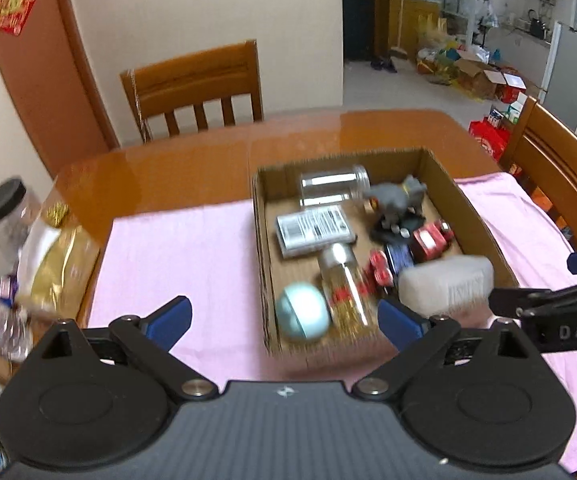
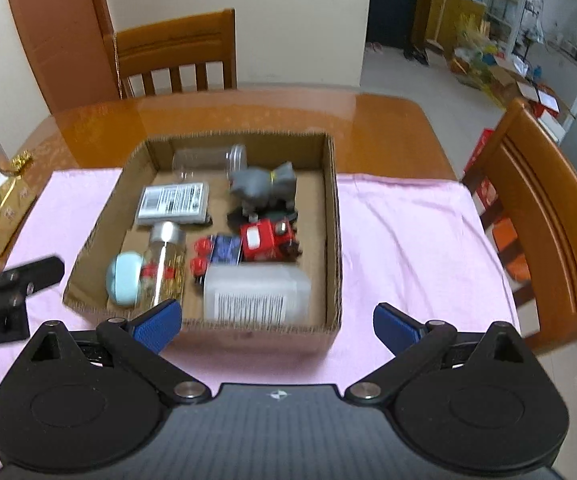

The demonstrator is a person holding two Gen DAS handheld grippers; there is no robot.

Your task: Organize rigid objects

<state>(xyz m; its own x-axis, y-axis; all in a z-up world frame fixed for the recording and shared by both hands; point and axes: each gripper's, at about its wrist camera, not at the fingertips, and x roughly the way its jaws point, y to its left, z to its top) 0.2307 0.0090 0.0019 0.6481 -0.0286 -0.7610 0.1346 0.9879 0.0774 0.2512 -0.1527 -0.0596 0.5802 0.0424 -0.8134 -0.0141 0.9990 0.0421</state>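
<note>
A cardboard box [image 1: 468,216] [image 2: 330,208] sits on a pink cloth [image 1: 192,248] [image 2: 408,240]. Inside lie a clear jar [image 1: 334,188], a grey cat figurine [image 2: 262,186], a labelled grey pack [image 2: 172,202], a gold-filled bottle [image 1: 344,284], a teal round case [image 1: 302,316], a red toy truck [image 2: 266,238] and a white barcoded container [image 2: 256,296]. My left gripper [image 1: 284,318] hangs open above the box's near left corner, holding nothing. My right gripper [image 2: 276,323] is open over the box's near wall, also empty.
The wooden table [image 2: 368,120] has a chair [image 1: 196,84] at its far side and another chair [image 2: 536,216] on the right. At the table's left edge stand a black-lidded jar [image 1: 8,216], a gold bag [image 1: 60,272] and plastic bottles.
</note>
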